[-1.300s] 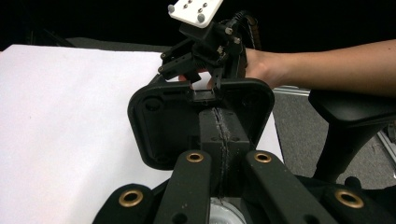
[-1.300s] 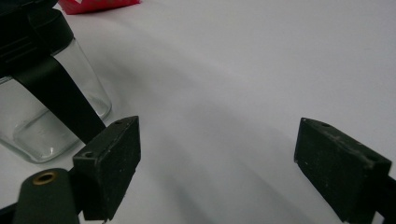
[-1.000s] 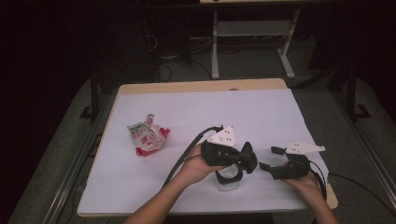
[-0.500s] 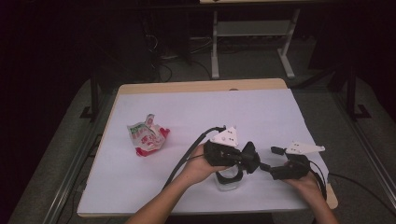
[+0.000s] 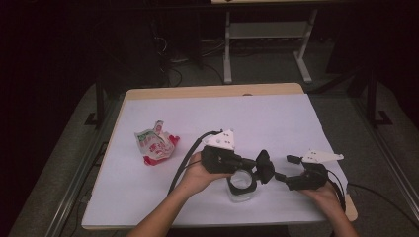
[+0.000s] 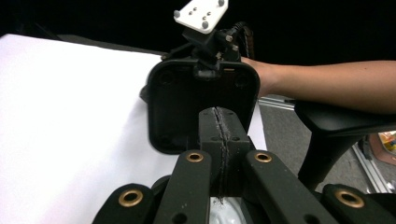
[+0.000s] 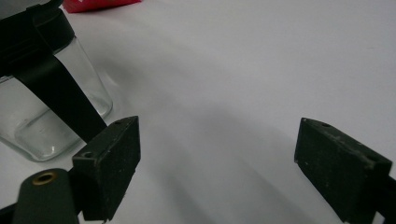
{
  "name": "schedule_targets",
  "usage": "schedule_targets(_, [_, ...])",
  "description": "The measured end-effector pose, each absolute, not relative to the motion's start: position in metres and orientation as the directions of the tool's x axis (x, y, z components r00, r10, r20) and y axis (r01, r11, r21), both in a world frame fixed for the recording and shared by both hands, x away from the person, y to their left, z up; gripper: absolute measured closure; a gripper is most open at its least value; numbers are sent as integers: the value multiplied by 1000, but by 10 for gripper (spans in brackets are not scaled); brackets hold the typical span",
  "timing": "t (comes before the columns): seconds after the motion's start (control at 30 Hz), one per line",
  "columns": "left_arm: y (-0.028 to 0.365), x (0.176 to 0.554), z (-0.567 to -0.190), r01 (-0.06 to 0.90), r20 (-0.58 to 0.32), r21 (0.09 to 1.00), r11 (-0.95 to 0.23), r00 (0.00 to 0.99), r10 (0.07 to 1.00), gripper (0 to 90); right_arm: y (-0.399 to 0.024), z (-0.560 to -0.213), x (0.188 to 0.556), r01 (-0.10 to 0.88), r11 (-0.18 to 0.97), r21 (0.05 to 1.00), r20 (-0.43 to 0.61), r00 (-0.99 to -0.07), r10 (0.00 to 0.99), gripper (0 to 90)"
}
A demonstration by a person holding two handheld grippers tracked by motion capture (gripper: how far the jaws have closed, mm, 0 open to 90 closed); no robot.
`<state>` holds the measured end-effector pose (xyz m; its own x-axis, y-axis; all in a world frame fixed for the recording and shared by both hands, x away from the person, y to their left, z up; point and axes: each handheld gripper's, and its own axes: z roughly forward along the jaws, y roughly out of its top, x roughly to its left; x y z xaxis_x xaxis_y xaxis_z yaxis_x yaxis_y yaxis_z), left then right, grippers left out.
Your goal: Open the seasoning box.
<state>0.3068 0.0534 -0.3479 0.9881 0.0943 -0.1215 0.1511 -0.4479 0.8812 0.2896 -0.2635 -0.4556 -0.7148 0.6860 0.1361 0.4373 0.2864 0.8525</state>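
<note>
fingers: your left gripper [image 5: 264,167] was pinched shut on nothing, right gripper [image 5: 287,170] gaped empty | jar [image 5: 242,185]: upright just under the left jaws, right gripper beside it | snack bag [image 5: 155,144]: well left of jar, likely awaiting filling

Clear jar [image 5: 242,185], black band; crumpled packet [image 5: 155,144] seemingly red-and-white.

We see a clear glass jar [image 5: 242,186] standing upright on the white worktop [image 5: 276,123], near its front edge. Its walls are transparent and it looks empty, with a thick base [image 7: 44,140] resting flat on the sheet. A black band [image 7: 46,28] rings its top and a black strip [image 7: 63,100] runs down its side. Its mouth faces up, just below a black lid [image 5: 264,166] held tilted beside it.
</note>
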Motion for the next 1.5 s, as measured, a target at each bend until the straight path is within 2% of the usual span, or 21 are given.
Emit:
schedule_targets(0.23, [73, 306, -348, 185, -138, 874, -449, 981, 136, 826, -264, -456, 290, 435, 288, 853, 136, -718, 683, 141])
schedule_targets(0.67, [113, 295, -361, 215, -127, 856, -471, 969, 212, 561, -264, -456, 290, 432, 286, 855, 137, -721, 679, 141])
schedule_targets(1.13, [151, 276, -390, 226, -90, 837, -499, 955, 282, 338, -264, -456, 290, 436, 285, 854, 141, -720, 679, 141])
schedule_targets(1.5, [189, 265, -405, 273, -102, 830, -485, 931, 350, 327, -264, -456, 290, 436, 285, 854, 142, -721, 679, 141])
